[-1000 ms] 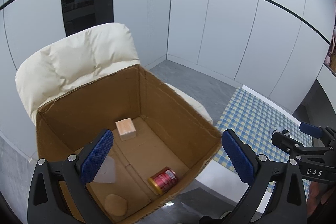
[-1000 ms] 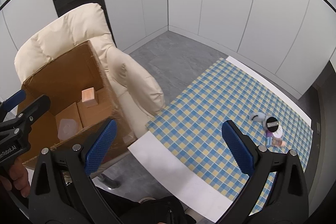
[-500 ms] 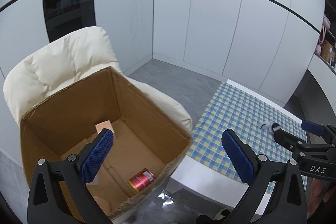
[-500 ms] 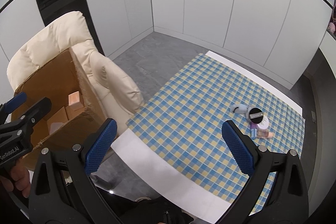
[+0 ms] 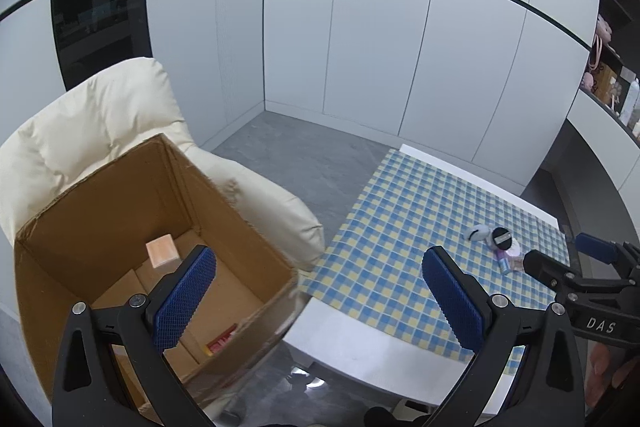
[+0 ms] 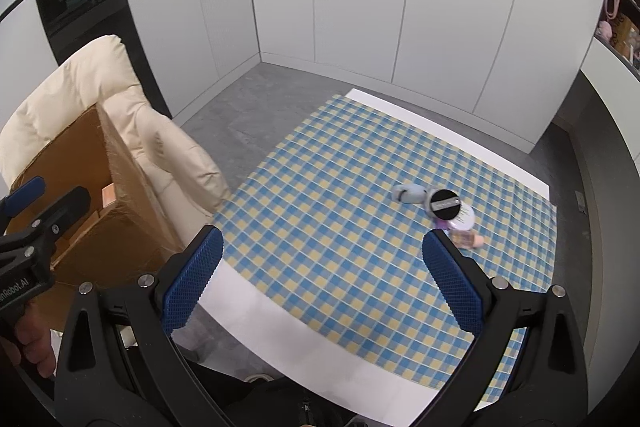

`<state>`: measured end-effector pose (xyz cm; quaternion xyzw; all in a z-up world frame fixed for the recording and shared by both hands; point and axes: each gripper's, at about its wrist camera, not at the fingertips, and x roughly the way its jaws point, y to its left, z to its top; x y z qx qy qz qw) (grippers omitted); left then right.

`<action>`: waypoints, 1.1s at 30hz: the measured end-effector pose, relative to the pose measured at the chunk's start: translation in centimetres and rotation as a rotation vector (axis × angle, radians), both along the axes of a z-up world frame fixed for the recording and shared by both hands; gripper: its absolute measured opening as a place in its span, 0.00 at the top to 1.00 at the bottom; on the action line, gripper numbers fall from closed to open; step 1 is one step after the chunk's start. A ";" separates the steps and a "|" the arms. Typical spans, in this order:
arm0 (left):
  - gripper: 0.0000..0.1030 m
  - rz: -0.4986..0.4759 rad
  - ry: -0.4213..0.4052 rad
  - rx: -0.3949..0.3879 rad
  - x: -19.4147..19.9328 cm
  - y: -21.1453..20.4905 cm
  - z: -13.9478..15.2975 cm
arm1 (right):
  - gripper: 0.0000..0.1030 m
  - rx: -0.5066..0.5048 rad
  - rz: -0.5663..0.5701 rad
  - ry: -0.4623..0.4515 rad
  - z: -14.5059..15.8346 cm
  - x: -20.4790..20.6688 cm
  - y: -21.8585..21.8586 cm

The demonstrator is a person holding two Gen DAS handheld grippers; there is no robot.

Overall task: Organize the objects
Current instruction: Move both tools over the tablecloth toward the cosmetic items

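Note:
An open cardboard box (image 5: 240, 223) rests on a cream armchair (image 5: 92, 119) at the left; inside lie a small pink-tan block (image 5: 161, 254) and a red can (image 5: 222, 341), partly hidden by the box wall. On the blue-and-yellow checked cloth (image 6: 360, 187) sits a cluster: a grey soft item (image 6: 408, 193), a black-lidded round jar (image 6: 445, 205) and small tubes (image 6: 468, 241). My left gripper (image 5: 319, 293) hangs open above the box's near corner. My right gripper (image 6: 320, 273) is open over the cloth, short of the cluster. Both are empty.
The cloth covers a white table (image 6: 280, 331) whose near edge lies below my right gripper. Grey floor (image 5: 304, 163) separates chair and table. White wall panels (image 5: 360, 47) stand behind. Shelves with items (image 5: 612, 83) run along the far right.
Both views have swung right and pulled back from the box. The box now sits lower left, and the table with its cluster of items has come further into view.

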<state>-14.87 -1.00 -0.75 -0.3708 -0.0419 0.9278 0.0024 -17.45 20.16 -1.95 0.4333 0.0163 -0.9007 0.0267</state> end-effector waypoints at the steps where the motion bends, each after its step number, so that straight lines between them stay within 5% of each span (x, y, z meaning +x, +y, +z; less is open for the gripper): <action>1: 0.00 -0.003 0.002 0.003 -0.1 0.0 0.0 | 0.02 0.001 -0.007 -0.001 0.0 0.1 0.4; 33: 0.00 -0.163 -0.015 -0.025 -1.3 9.5 -1.0 | 0.02 -0.005 -0.180 0.008 0.1 2.9 10.7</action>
